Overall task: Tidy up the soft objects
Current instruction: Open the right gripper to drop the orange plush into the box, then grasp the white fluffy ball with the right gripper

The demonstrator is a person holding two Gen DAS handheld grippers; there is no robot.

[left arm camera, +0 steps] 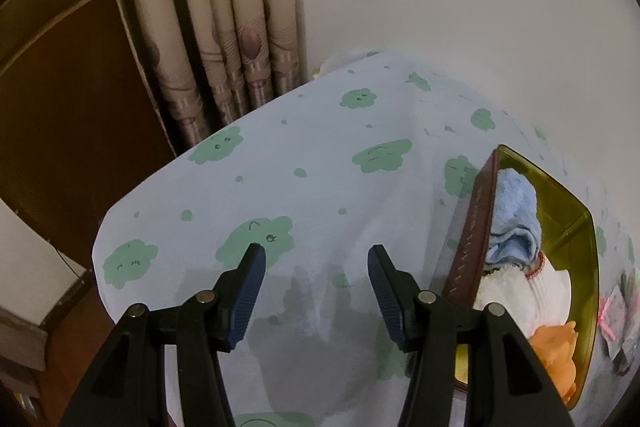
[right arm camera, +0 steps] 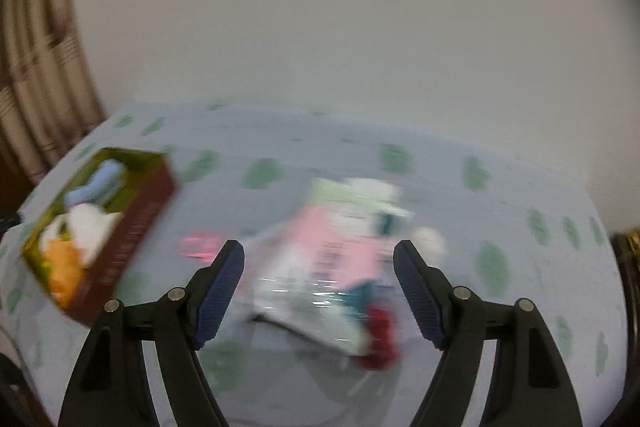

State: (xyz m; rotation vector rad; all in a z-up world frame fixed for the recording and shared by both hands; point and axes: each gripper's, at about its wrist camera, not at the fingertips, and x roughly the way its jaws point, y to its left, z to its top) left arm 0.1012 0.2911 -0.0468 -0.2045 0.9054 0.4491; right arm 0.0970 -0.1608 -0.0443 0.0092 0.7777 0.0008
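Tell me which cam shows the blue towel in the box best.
Left wrist: the blue towel is sharp there, rolled at the far end of the box. The right wrist view shows it too, but small and motion-blurred.

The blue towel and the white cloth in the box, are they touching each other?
Touching. The left wrist view shows the blue towel resting directly against the white cloth inside the box, with no gap between them.
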